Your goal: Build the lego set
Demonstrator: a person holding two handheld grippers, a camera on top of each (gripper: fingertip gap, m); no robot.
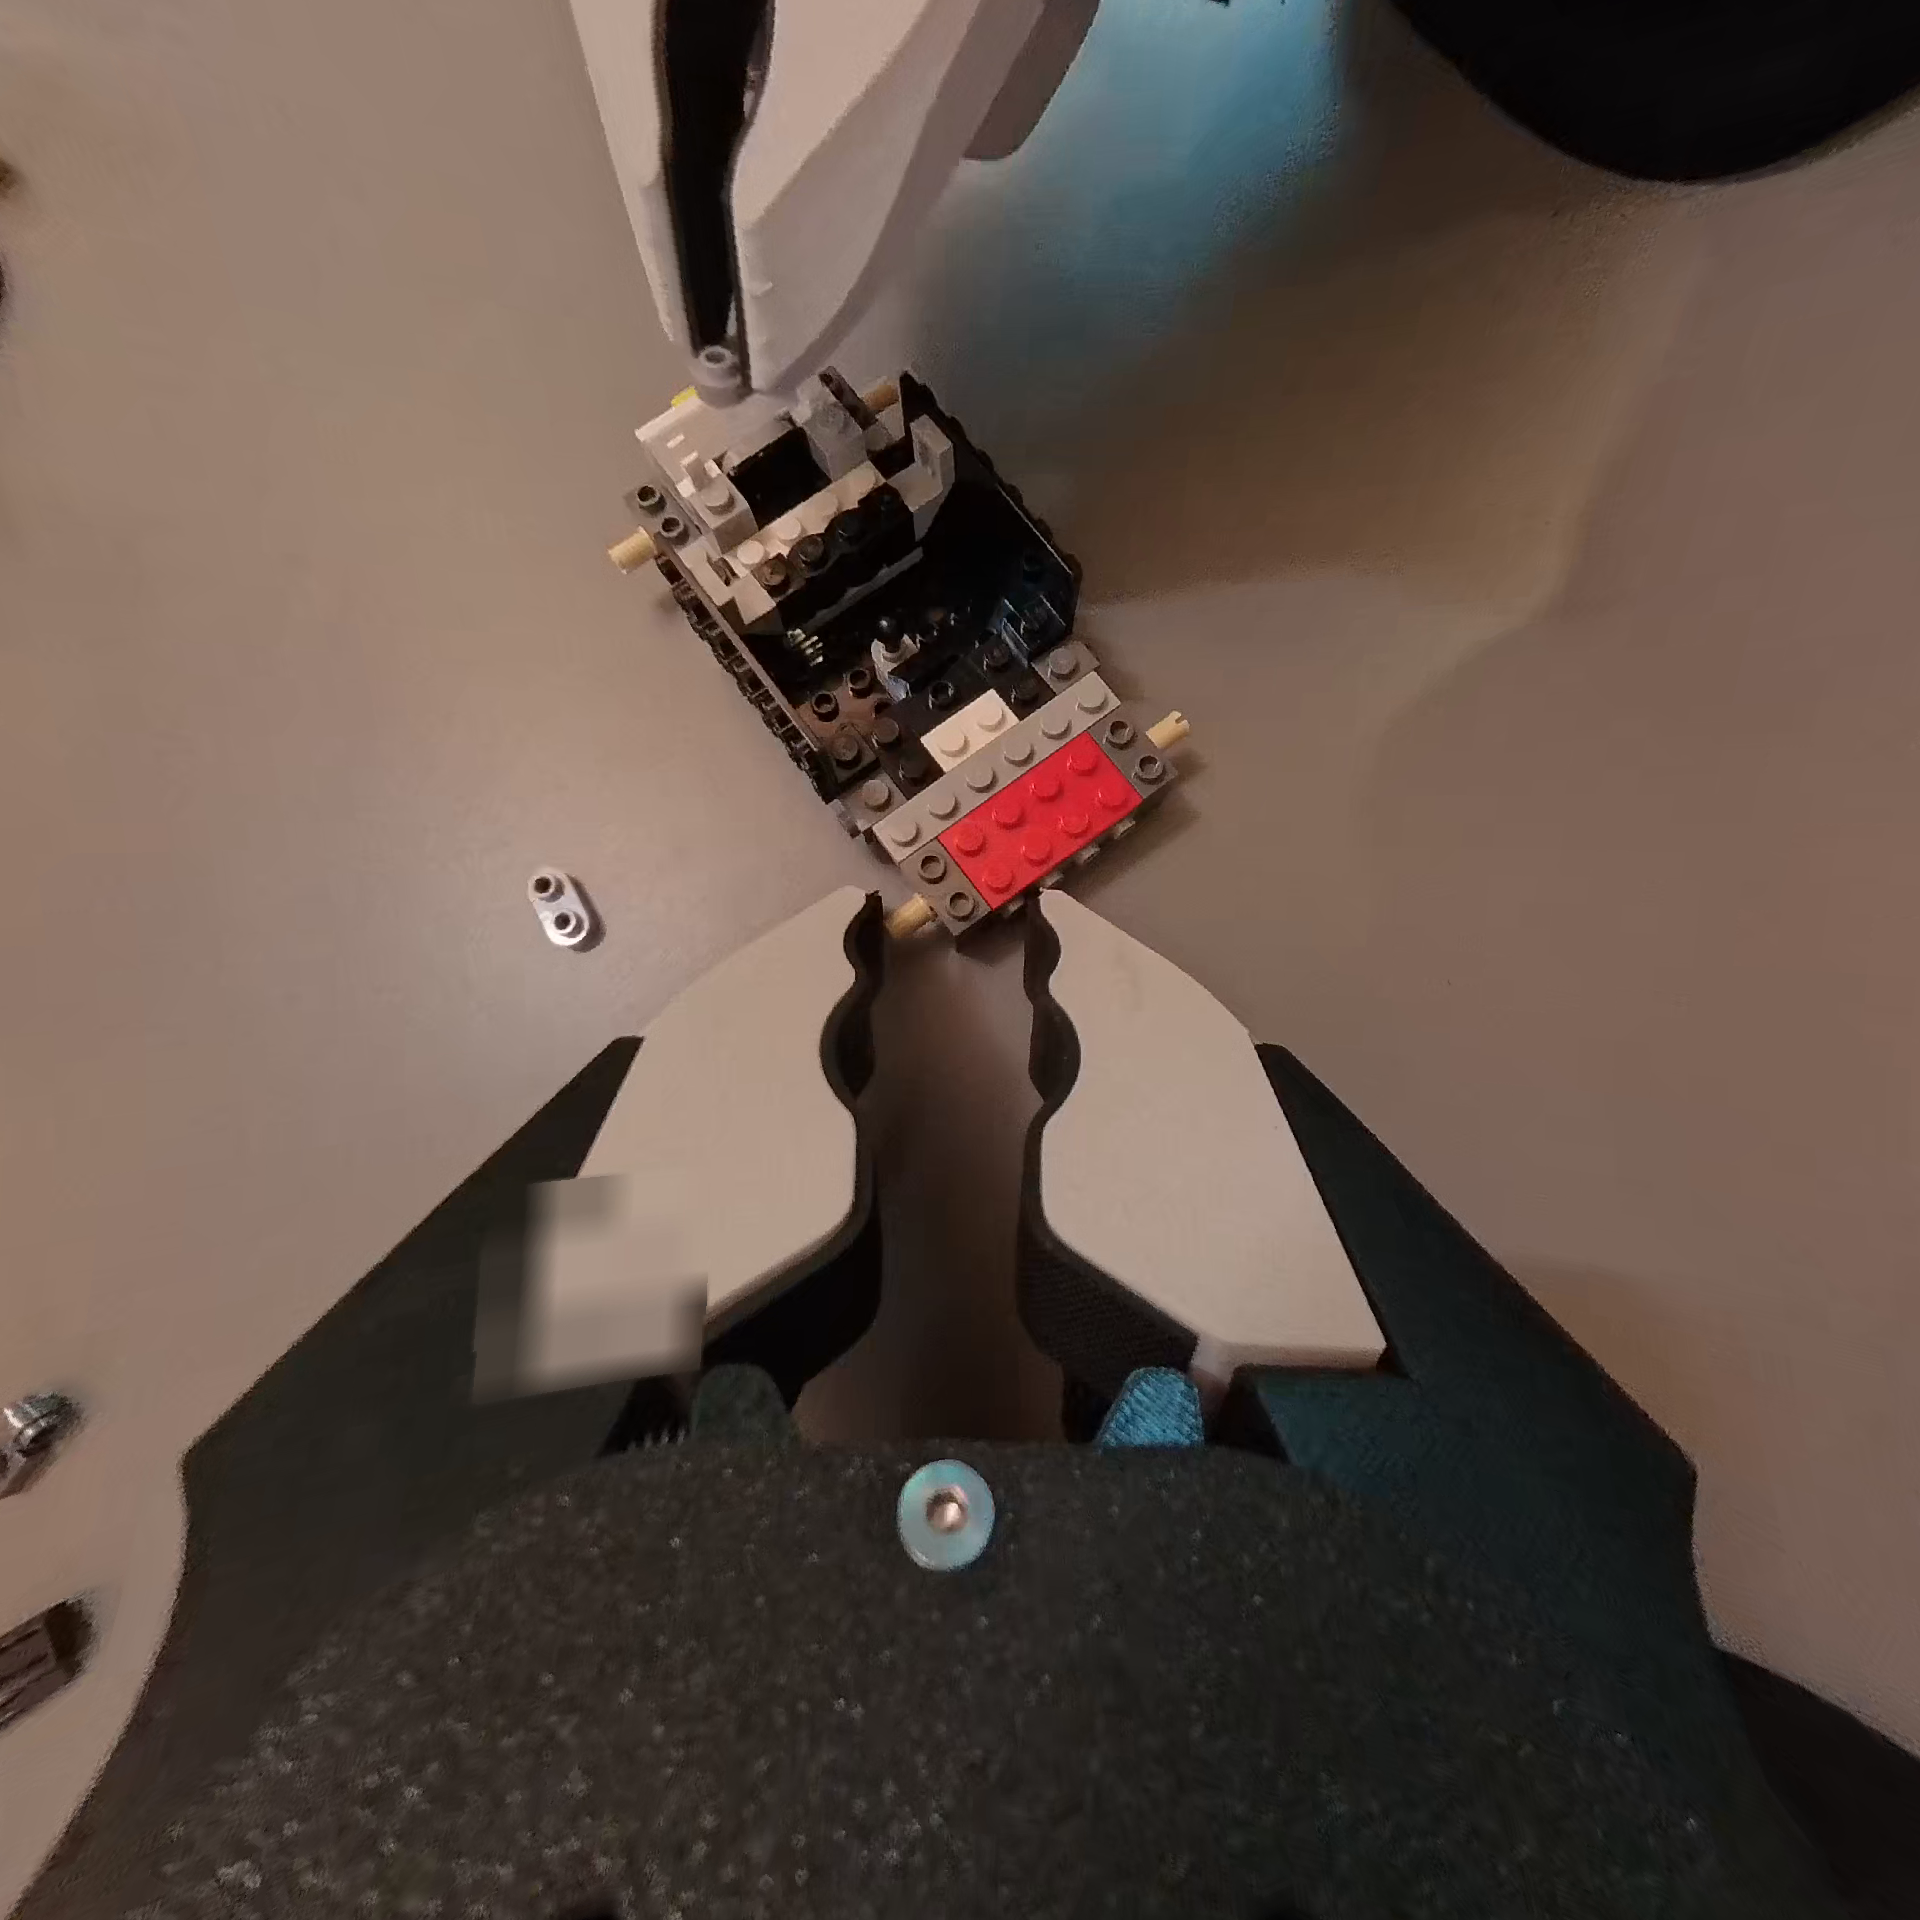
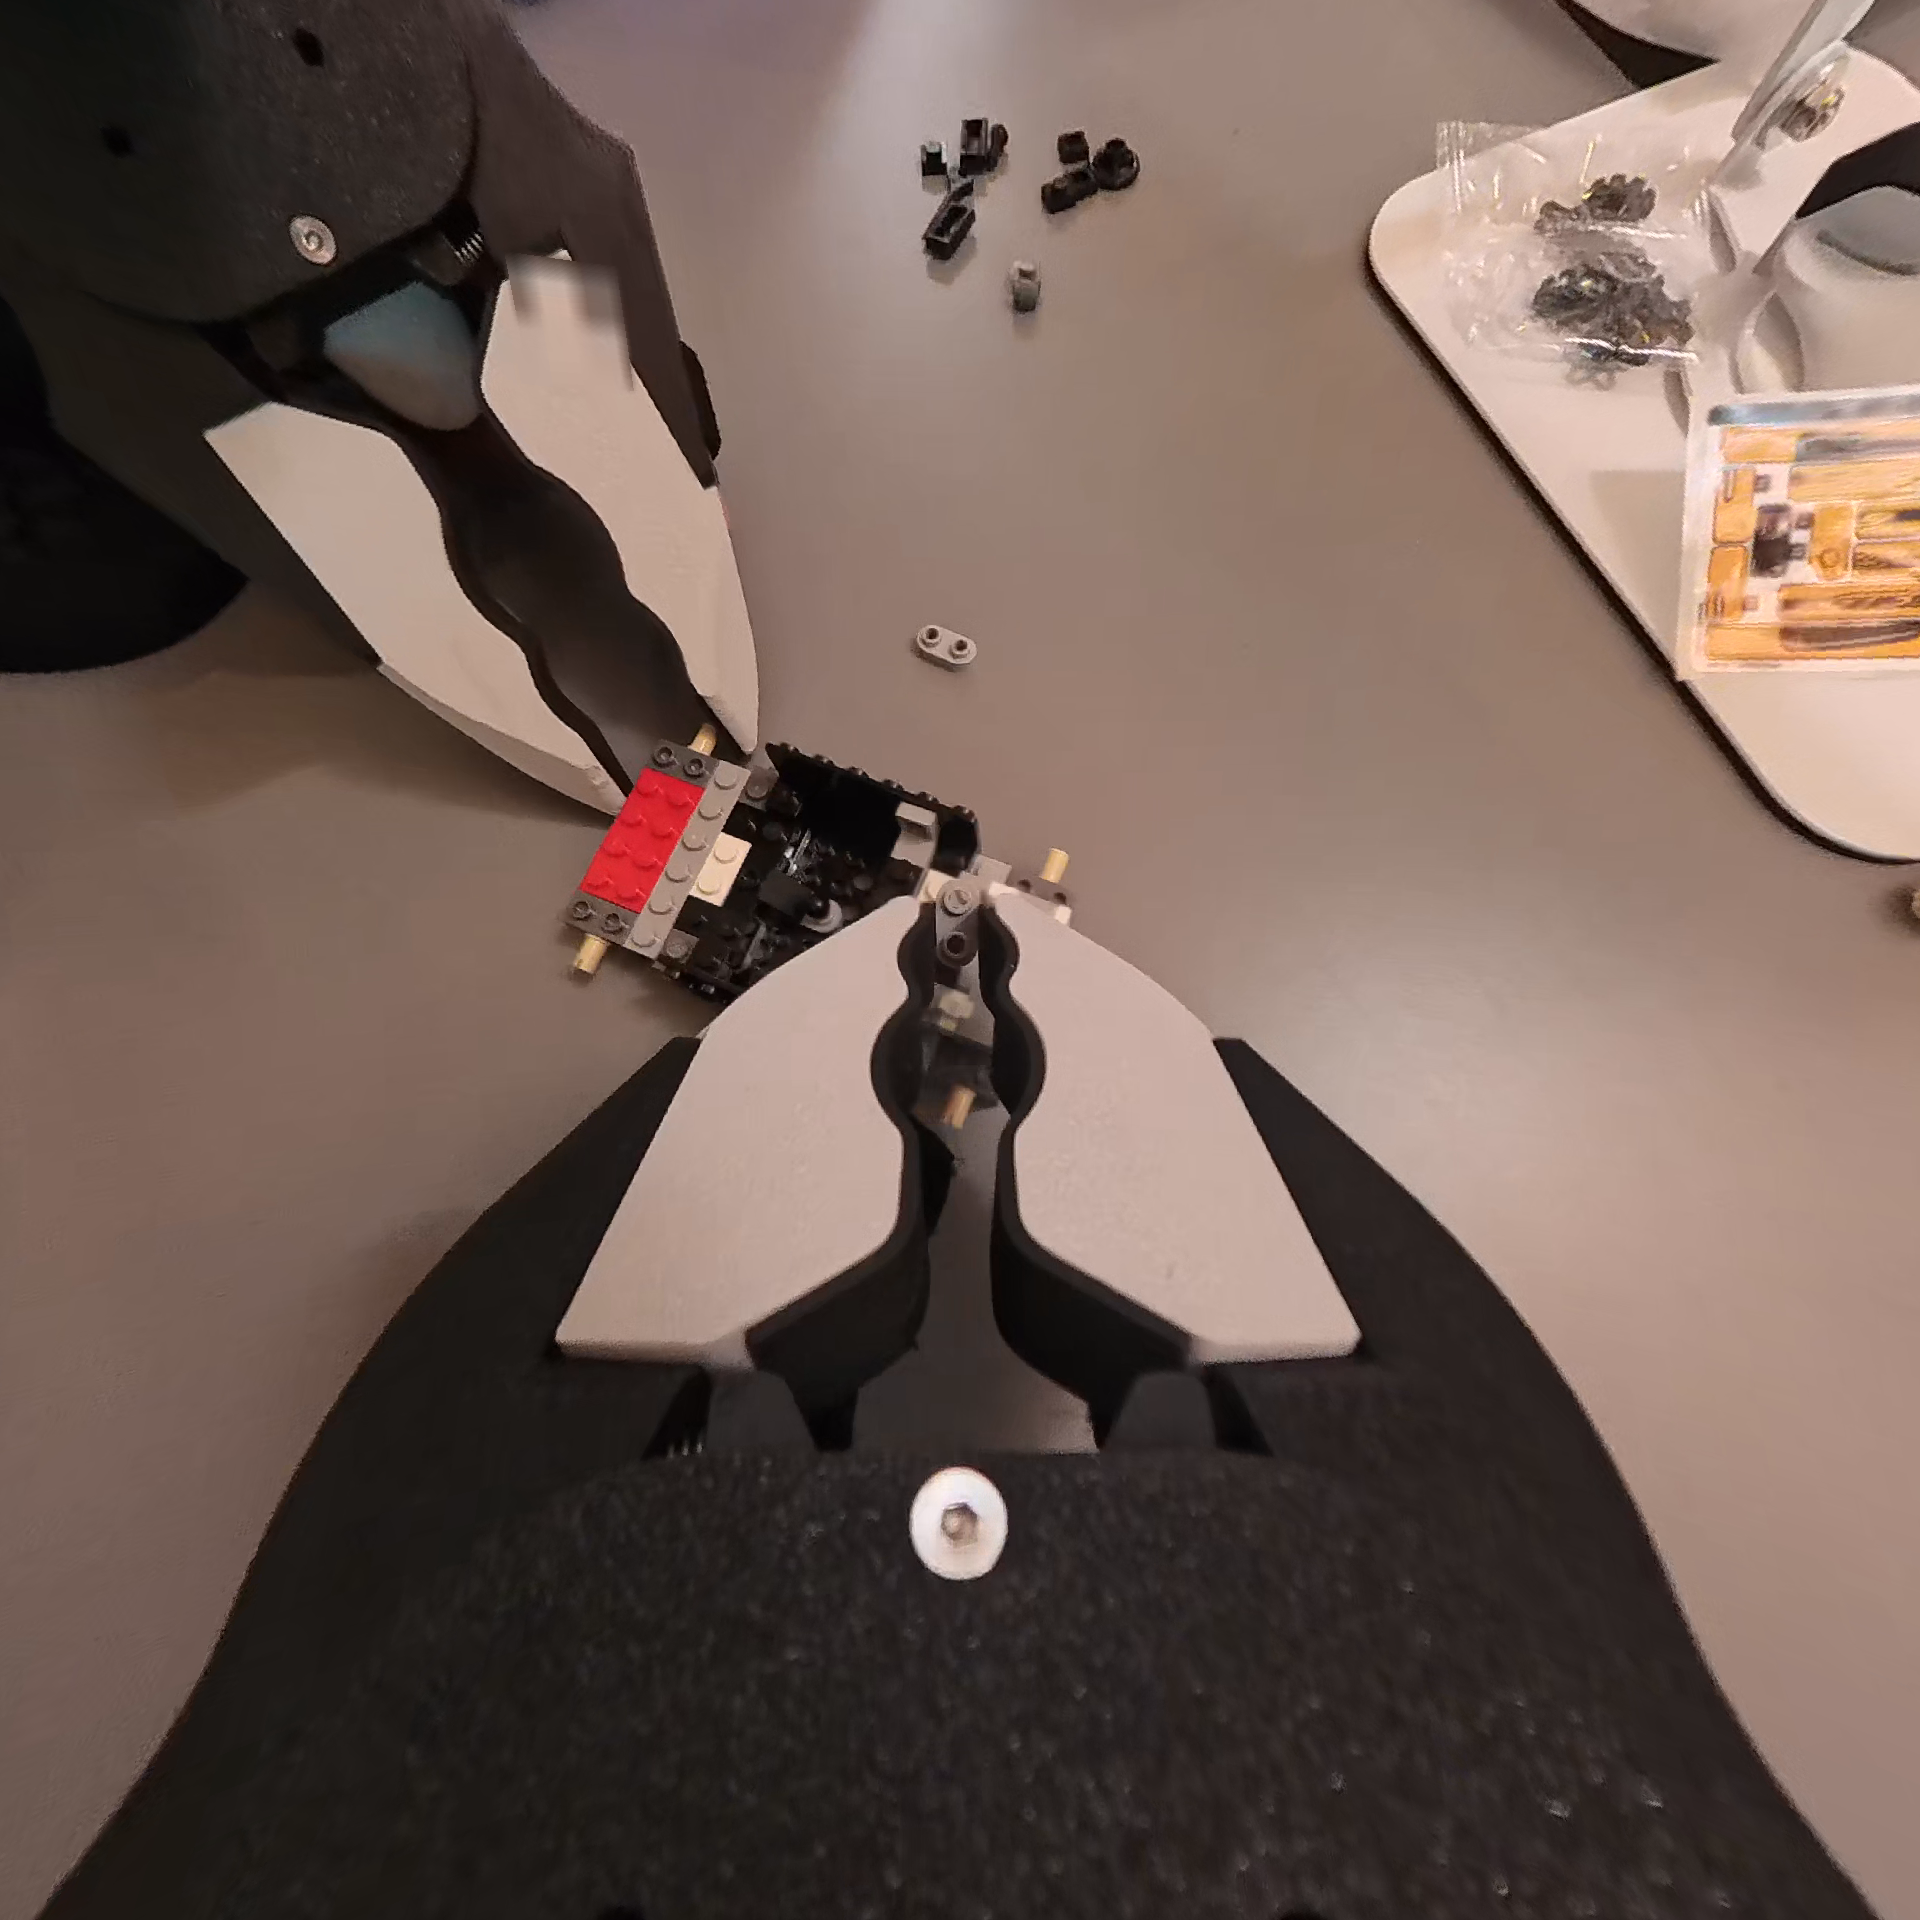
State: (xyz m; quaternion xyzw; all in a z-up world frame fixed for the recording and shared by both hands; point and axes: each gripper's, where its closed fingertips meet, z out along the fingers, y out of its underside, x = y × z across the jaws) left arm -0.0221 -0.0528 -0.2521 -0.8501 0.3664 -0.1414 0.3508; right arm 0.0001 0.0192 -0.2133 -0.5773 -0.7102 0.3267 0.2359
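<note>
Lying bagged parts [image 2: 1590, 281] on tray [image 2: 1455, 343]

model's near end [image 2: 831, 940] hidden behind right gripper [image 2: 961, 920] | bagged parts [image 2: 1600, 296] too small to be identified | tray [image 2: 1475, 343] cut off at edge

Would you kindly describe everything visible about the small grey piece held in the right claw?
The small grey piece is a narrow dark-grey plastic plate with round studs, pinched at the tips of the right claw. It hangs at the grey-and-white end of the lego model, opposite the red plate; whether it touches the model cannot be told.
</note>
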